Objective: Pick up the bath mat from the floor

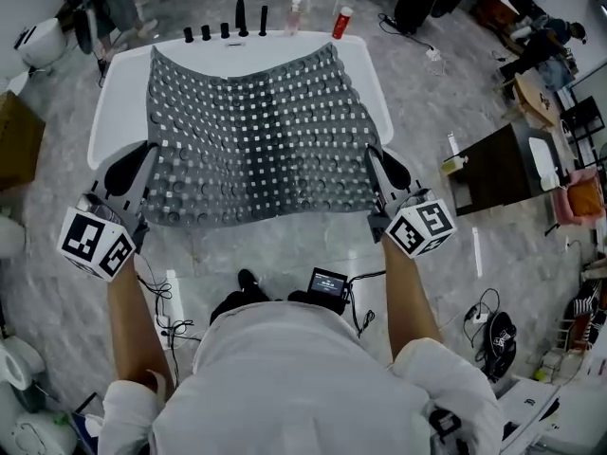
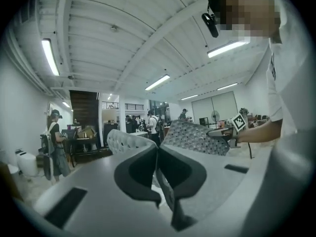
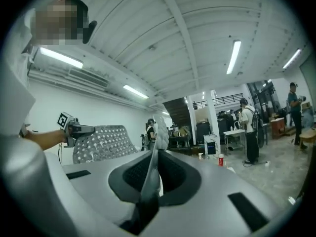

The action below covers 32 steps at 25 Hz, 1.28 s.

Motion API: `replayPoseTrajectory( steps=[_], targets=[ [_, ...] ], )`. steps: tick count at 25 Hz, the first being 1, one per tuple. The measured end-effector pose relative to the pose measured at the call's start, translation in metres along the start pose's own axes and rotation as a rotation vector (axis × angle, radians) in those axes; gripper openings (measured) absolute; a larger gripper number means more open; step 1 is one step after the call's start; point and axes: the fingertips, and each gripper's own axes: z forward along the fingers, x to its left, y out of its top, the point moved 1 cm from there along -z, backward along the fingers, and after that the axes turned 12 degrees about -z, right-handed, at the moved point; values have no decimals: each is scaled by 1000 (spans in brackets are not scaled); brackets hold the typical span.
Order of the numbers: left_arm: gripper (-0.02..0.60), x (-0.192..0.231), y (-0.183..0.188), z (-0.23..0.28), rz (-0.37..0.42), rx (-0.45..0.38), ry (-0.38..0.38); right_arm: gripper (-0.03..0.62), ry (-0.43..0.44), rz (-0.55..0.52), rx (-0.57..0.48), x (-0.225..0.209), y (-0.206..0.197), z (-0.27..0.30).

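From overhead, your left gripper [image 1: 133,173] at 8 o'clock and right gripper [image 1: 384,183] at 4 o'clock hold the bath mat [image 1: 256,131] stretched between them above the white tub [image 1: 114,102]. Each gripper view shows pads pinching the mat's edge. The lift off the floor looks done.

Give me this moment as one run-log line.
bath mat: off floor, spread between grippers | left gripper: shut on its left edge | right gripper: shut on its right edge
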Motion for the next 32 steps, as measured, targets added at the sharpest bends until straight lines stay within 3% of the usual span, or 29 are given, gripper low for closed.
replayPoseTrajectory(
  steps=[6, 14, 19, 25, 32],
  targets=[
    [18, -42, -3, -24, -19, -33, 46, 40, 59, -17, -64, 17, 13, -37],
    [18, -129, -22, -45, -17, -20, 96, 40, 123, 50, -78, 14, -15, -114],
    [18, -161, -33, -62, -15, -6, 142, 40, 119, 93, -83, 14, -29, -150],
    [18, -178, -51, -76, -41, 26, 148, 39, 79, 137, -77, 17, -45, -173],
    [20, -177, -68, -76, -59, 25, 79, 40, 46, 169, -64, 33, -48, -184]
  ],
)
